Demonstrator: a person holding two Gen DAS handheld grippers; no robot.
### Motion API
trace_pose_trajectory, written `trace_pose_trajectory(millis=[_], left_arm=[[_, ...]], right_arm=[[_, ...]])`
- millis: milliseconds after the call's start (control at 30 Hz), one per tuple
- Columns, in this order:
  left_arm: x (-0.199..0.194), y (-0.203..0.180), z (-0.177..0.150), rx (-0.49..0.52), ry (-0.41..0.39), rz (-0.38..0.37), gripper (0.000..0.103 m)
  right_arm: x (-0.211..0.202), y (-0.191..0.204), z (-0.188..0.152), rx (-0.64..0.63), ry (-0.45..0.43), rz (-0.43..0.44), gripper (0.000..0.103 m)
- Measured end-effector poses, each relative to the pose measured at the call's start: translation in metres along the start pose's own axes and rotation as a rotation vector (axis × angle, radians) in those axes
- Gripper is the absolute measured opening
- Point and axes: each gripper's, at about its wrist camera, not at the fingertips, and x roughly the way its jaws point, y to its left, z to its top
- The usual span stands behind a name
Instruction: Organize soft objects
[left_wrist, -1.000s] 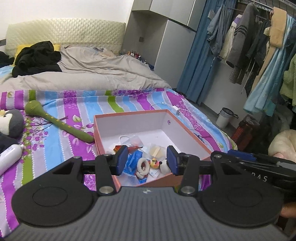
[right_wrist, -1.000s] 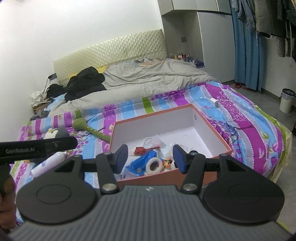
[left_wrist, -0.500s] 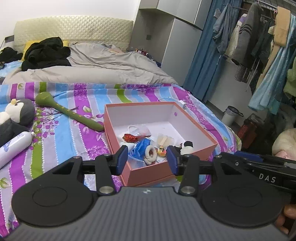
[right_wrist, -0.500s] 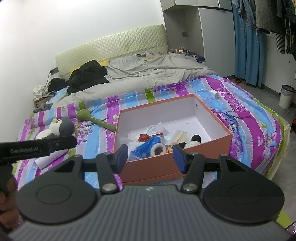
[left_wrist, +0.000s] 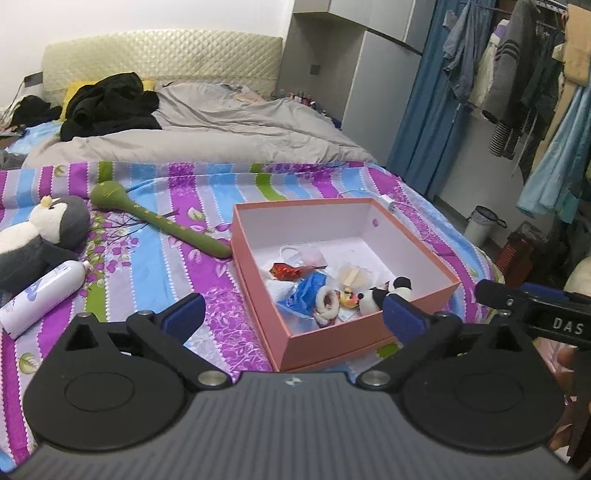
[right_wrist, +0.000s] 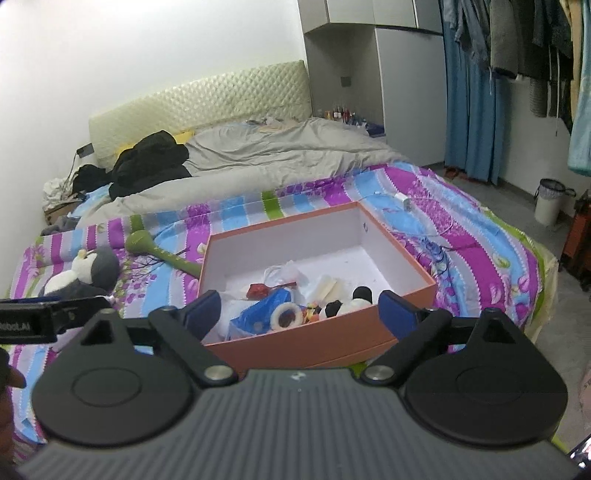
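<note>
Left gripper (left_wrist: 291, 314) and right gripper (right_wrist: 297, 312) jaws opening, nothing held between. Small plush panda (left_wrist: 388, 293) seen inside salmon-pink cardboard box (left_wrist: 258, 288) on striped bed; grey-white plush penguin (left_wrist: 40, 236) left outside, probably queued next for collection.

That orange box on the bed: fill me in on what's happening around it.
A person holds a gripper in each hand over the striped bedspread, sorting soft things into the orange box. The box already holds a small panda plush, a blue bag and other bits. Both the left gripper and right gripper are opening with nothing between the fingers. A penguin plush, a green massage hammer and a white bottle lie outside the box.
</note>
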Motion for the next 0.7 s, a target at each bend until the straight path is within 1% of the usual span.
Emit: trace_pose_trajectory(millis=[100,300,500,700], left_arm=[[0.002,0.005,-0.001,-0.011,0.004,0.008,0.103],[0.004,0.009,0.001,-0.016,0.018,0.022,0.103],[0.005,0.009,0.003,-0.01,0.005,0.047,0.103],[0.006,0.008,0.004,-0.017,0.005,0.046,0.103]], right_arm=[[0.002,0.003,0.0,-0.008,0.009,-0.015,0.103],[0.008,0.004,0.0,0.013,0.033,-0.004,0.103],[0.008,0.005,-0.001,0.013,0.041,-0.007,0.103],[0.011,0.006,-0.002,0.017,0.05,-0.015,0.103]])
